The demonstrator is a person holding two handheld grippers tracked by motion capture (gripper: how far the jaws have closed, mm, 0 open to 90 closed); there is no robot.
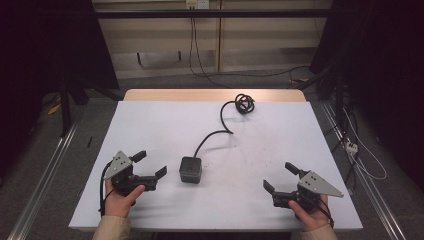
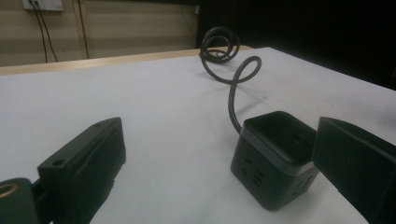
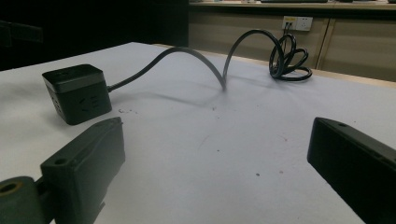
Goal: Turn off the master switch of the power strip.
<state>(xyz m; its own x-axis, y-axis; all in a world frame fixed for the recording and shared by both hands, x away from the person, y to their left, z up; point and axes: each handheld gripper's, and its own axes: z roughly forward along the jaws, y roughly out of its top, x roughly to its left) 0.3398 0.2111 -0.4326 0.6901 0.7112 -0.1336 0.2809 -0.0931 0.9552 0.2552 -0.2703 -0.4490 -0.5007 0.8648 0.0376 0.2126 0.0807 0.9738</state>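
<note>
A black cube-shaped power strip [image 1: 190, 170] sits on the white counter [image 1: 165, 125], a little left of the middle and toward the near edge. Its top face is plain and its side faces carry sockets, which show clearly in the left gripper view [image 2: 273, 158]. A black cord [image 1: 215, 135] leaves the cube's far side, runs toward the far edge, arches up off the surface and ends in a small coil [image 1: 244, 103] lying near the far edge, right of the middle. In the right gripper view the cord [image 3: 187, 56] rises in a hump before dropping to the coil [image 3: 288, 57].

The left hand-held gripper [image 1: 149, 165] is held by the person's left hand [image 1: 120, 197] near the near-left corner, its 2 jaws spread wide with nothing between them. It points toward the cube, which lies just beside its right jaw; whether that jaw touches the cube cannot be told.

The right hand-held gripper [image 1: 280, 177] is held by the right hand [image 1: 311, 212] near the near-right corner, well apart from the cube. Its 2 jaws are also spread wide and grip nothing; only bare counter [image 3: 219, 154] lies between them, with a few small specks on the surface.
</note>
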